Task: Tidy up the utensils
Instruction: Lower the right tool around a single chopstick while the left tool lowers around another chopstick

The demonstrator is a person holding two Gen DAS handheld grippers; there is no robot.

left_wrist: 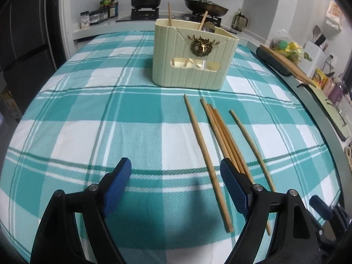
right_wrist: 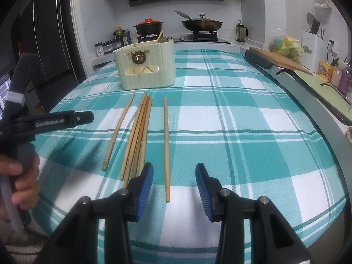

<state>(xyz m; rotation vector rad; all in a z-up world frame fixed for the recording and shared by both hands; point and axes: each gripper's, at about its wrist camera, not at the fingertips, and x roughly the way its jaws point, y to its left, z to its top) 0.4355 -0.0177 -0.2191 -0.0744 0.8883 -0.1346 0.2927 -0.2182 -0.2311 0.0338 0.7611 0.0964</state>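
Cream utensil holder holds chopsticks and spoon; both jaws open, empty.

Teal-and-white checked tablecloth; cream ribbed holder with a gold badge; tan wooden chopsticks; blue pads on black grippers

The right gripper hovers over the checked cloth on the worktop, its jaws apart with nothing between them. Six wooden chopsticks lie just ahead; one reaches down between the blue pads. Behind them stands a cream utensil holder. At left, a hand grips the left gripper.
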